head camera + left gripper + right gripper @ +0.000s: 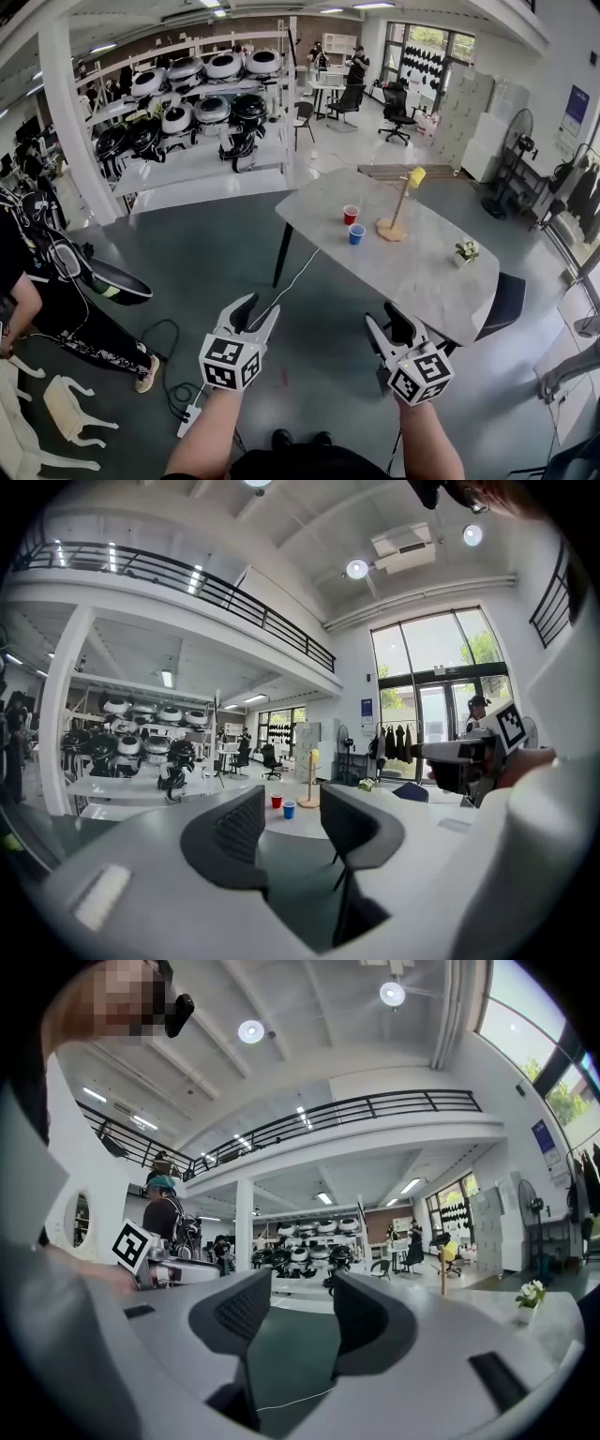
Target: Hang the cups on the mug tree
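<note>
Red cup (351,214) and blue cup (356,233) stood close together on the marble table (412,272), just beside the wooden mug tree (397,211). Our left gripper (258,309) and right gripper (384,321) both had their jaws apart, with nothing between them. We judged it best to step closer first, then pinch one rim gently, because such cups probably deform. The cups lay well ahead of both grippers, slightly to the right.
</note>
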### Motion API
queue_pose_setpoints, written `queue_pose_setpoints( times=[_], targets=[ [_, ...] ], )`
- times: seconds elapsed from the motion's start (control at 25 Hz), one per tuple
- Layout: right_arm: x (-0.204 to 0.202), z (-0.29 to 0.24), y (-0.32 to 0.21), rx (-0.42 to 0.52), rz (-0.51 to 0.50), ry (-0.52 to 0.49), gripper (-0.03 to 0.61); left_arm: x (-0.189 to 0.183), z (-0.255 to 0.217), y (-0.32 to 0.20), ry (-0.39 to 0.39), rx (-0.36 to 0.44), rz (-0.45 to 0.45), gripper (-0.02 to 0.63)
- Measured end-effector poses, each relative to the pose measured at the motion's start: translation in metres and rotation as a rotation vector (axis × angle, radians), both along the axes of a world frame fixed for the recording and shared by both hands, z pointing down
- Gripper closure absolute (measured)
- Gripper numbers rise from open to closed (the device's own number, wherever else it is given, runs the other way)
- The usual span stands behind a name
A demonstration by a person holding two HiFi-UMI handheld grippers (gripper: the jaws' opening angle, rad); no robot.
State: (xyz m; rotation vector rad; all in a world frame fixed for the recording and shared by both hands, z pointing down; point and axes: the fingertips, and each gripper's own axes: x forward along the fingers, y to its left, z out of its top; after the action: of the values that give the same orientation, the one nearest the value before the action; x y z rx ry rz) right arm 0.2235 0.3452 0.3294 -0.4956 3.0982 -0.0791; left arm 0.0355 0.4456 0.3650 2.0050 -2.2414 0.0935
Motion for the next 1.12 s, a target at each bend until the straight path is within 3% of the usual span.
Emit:
queue_pose_setpoints(
  times=[0.24, 1.12],
  targets=[
    [-0.011, 0.000, 0.002, -0.004, -0.003, -0.017, 0.299, -0.014, 0.001, 0.003, 0.032, 0.014, -0.015, 0.307],
    [-0.080, 0.013, 0.030, -0.049, -0.015, 0.001, 0.284, -0.071, 0.014, 0.035, 0.049, 0.007, 0.014, 0.299]
  ],
)
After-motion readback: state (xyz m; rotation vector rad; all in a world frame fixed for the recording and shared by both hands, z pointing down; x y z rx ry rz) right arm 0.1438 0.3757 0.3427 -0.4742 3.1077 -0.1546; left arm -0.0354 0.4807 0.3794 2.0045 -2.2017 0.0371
